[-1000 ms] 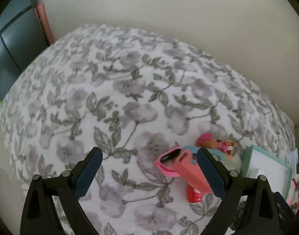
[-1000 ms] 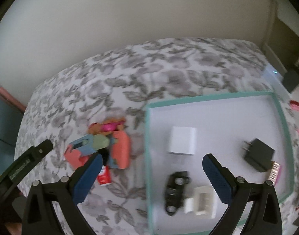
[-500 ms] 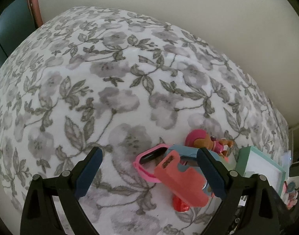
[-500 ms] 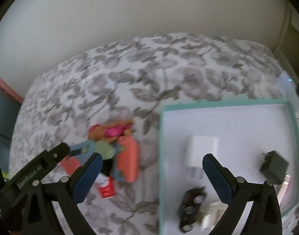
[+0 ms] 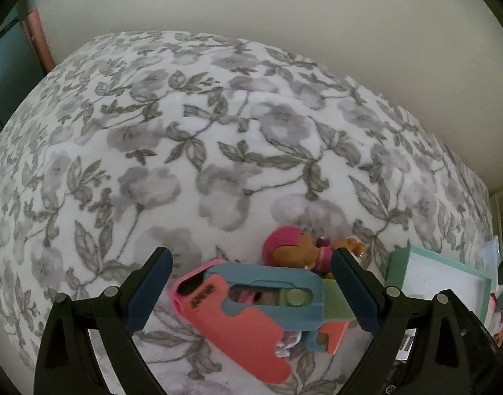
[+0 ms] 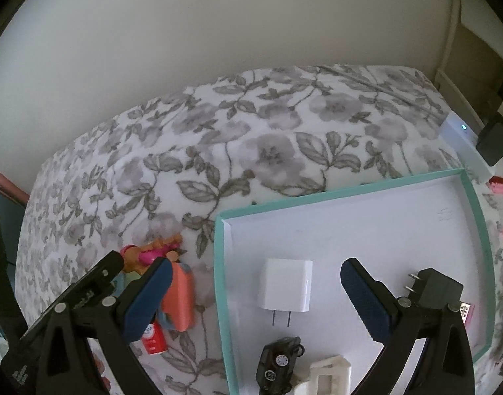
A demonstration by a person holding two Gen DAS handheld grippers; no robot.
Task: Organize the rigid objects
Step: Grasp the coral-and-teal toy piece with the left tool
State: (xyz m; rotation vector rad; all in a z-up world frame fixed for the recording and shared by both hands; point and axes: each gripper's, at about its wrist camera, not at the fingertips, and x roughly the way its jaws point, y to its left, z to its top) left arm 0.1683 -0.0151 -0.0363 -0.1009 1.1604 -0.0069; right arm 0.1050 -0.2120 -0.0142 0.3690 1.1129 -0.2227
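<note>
In the left wrist view my left gripper (image 5: 249,291) is open around a pile of toys on the floral bedspread: a coral plastic piece (image 5: 238,326) with a blue piece (image 5: 277,278) on it, a pink rim, and a pink-helmeted pup figure (image 5: 297,253) just beyond. In the right wrist view my right gripper (image 6: 254,299) is open above the teal-rimmed white tray (image 6: 220,276). The tray holds a white charger (image 6: 286,284), a black adapter (image 6: 437,288), a black toy car (image 6: 279,362) and a white plastic piece (image 6: 328,375). The left gripper's finger (image 6: 83,291) reaches over the pile (image 6: 180,296).
A small red-and-white can (image 6: 154,340) lies by the pile. A white device with a lit dot (image 6: 462,141) and pink items (image 6: 501,191) sit at the bed's right edge. A wall runs behind the bed.
My left gripper has moved forward and down onto the toy pile, which now lies between its fingers. My right gripper has drifted over the tray; the tray's contents stay put.
</note>
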